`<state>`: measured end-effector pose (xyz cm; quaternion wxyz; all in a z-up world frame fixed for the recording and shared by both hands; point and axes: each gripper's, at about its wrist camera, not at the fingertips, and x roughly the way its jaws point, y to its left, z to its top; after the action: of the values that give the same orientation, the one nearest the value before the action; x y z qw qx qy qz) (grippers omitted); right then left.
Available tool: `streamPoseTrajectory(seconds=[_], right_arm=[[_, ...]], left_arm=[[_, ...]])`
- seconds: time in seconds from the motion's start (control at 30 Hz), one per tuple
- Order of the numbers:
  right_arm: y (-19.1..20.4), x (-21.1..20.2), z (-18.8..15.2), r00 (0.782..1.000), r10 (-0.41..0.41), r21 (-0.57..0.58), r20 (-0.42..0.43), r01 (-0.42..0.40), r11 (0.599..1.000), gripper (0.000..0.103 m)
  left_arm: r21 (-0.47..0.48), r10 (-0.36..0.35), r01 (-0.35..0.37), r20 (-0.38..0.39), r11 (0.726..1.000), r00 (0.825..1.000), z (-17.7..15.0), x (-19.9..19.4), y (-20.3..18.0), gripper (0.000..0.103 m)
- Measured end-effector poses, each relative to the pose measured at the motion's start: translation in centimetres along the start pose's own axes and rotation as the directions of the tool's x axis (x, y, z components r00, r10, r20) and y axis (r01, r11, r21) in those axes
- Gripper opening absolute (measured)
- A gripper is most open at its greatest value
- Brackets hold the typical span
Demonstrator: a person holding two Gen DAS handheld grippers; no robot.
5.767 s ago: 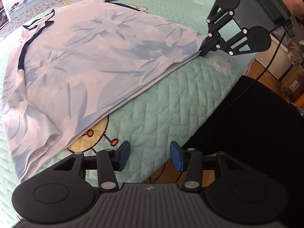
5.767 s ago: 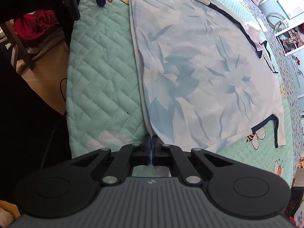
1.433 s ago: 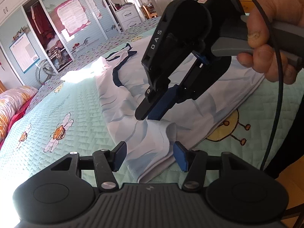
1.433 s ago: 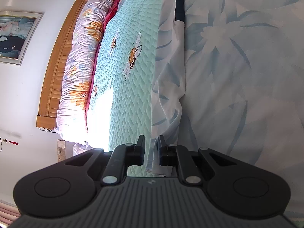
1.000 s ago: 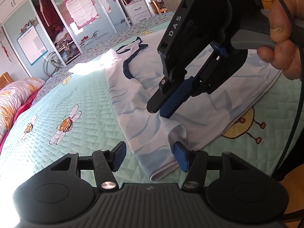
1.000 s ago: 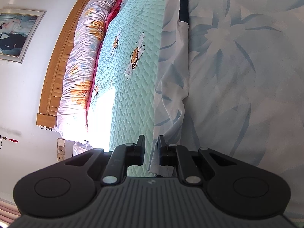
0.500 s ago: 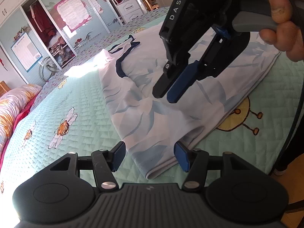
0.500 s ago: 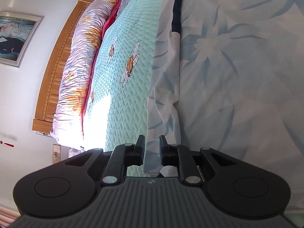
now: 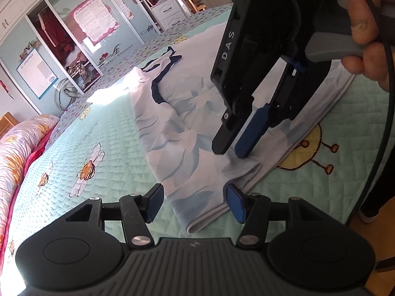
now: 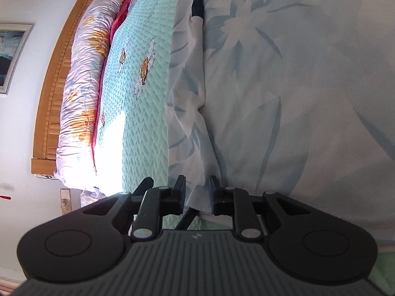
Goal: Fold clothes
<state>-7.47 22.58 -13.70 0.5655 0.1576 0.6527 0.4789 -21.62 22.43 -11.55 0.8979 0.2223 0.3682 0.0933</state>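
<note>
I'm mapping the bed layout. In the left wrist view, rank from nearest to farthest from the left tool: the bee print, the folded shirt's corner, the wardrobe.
1. Folded shirt's corner, between the left tool fingers.
2. Bee print, on the quilt, left.
3. Wardrobe, far wall, upper left.

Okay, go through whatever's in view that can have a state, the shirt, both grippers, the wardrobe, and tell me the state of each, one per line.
Shirt: side folded over, lying on the bed quilt.
Right gripper: jaws opening, shirt fabric between them, pads not pressing on it.
Left gripper: open, holding nothing, folded shirt corner below it.
Wardrobe door: open, red clothes showing inside.
</note>
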Motion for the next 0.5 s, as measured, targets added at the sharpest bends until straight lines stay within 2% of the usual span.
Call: streamPoseTrajectory(seconds=[0.03, 0.07, 0.17, 0.37, 0.4, 0.43, 0.47, 0.5], right_arm=[[-0.1, -0.2, 0.1, 1.0, -0.007, -0.006, 0.005, 0.007, 1.0, 0.043], [-0.2, -0.3, 0.2, 1.0, -0.013, -0.012, 0.011, 0.013, 1.0, 0.046], [-0.4, 0.0, 0.6, 1.0, -0.013, -0.013, 0.004, 0.013, 1.0, 0.048], [0.0, 2.0, 1.0, 0.997, 0.027, 0.013, -0.074, -0.026, 1.0, 0.048], [0.1, 2.2, 1.0, 0.996, 0.029, 0.015, -0.081, -0.028, 0.999, 0.046], [0.1, 2.3, 1.0, 0.996, 0.03, 0.016, -0.085, -0.029, 0.999, 0.029], [0.0, 2.3, 1.1, 0.996, 0.03, 0.017, -0.088, -0.028, 0.999, 0.002], [-0.1, 2.3, 1.0, 0.995, 0.04, 0.022, -0.089, -0.038, 0.999, 0.0]], left_arm=[[-0.002, 0.001, -0.001, 0.0, 1.0, 1.0, 0.0, 0.0, 0.0, 0.059], [-0.004, 0.002, -0.002, 0.0, 1.0, 1.0, 0.0, 0.1, 0.1, 0.059], [-0.021, 0.015, -0.015, 0.004, 1.0, 1.0, 0.0, 0.1, 0.3, 0.059], [-0.063, 0.024, -0.024, 0.005, 0.998, 1.0, -0.2, 0.0, 0.8, 0.059], [-0.062, 0.025, -0.025, 0.005, 0.998, 1.0, -0.2, 0.0, 0.8, 0.059], [-0.06, 0.026, -0.026, 0.004, 0.998, 1.0, -0.3, 0.0, 0.7, 0.059], [-0.058, 0.027, -0.027, 0.004, 0.998, 1.0, -0.4, 0.0, 0.7, 0.059], [-0.058, 0.023, -0.023, 0.005, 0.998, 1.0, -0.4, 0.0, 0.7, 0.059]])
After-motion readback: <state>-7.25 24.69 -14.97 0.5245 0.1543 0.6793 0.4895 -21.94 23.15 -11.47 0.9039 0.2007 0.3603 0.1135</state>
